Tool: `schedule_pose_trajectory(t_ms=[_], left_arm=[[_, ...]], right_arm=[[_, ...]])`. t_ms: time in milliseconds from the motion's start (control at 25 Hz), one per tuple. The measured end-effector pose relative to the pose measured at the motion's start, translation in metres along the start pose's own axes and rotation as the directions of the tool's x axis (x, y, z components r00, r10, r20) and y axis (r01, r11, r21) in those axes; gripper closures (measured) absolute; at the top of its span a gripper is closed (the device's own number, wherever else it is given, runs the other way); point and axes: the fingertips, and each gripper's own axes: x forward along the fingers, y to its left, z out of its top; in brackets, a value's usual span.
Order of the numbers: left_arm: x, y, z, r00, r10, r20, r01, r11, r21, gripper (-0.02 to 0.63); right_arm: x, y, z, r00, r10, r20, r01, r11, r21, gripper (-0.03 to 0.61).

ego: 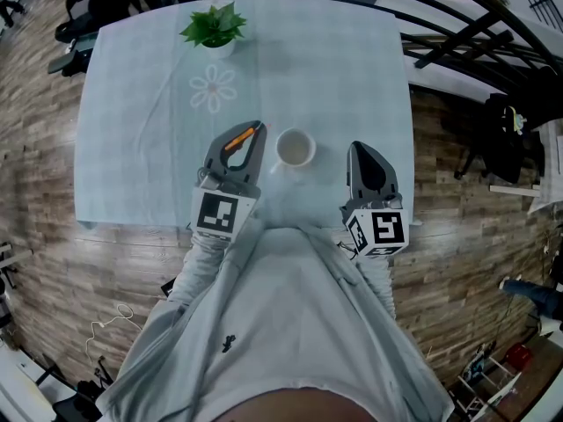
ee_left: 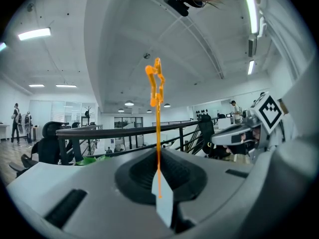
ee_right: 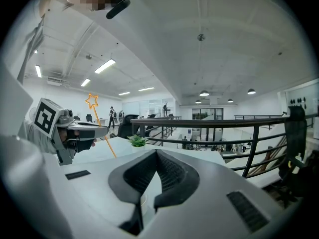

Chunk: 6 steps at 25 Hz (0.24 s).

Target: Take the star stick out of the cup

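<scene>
My left hand-held gripper (ego: 256, 130) is clamped on the star stick (ee_left: 158, 123) low on its shaft, clear of the cup (ego: 296, 148) near the desk's (ego: 132, 148) front edge. It looks light, thin and bendy, so I grip gently. My right hand-held gripper (ego: 357, 148) is closed and empty. The plant (ego: 214, 26) sits at the far edge, and nothing's in the way.

Both arms reach forward, elbows close to the body. The left gripper (ego: 253, 132) tilts upward, its jaws clamped on the stick (ee_left: 158, 128). The right gripper (ego: 359, 150) is held apart from it, jaws seemingly closed at the tips, holding nothing.
</scene>
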Motion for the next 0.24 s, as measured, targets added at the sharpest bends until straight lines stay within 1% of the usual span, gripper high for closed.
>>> schedule_pose_trajectory(t_ms=[120, 240], left_arm=[[0.0006, -0.0002, 0.0016, 1.000, 0.005, -0.005, -0.005, 1.000, -0.020, 0.586], [0.0022, -0.0002, 0.0029, 1.000, 0.002, -0.002, -0.002, 1.000, -0.020, 0.586]], right_arm=[[0.0005, -0.0003, -0.0001, 1.000, 0.004, -0.003, -0.004, 1.000, 0.003, 0.563], [0.0028, -0.0005, 0.0008, 1.000, 0.010, -0.005, -0.010, 1.000, 0.001, 0.563]])
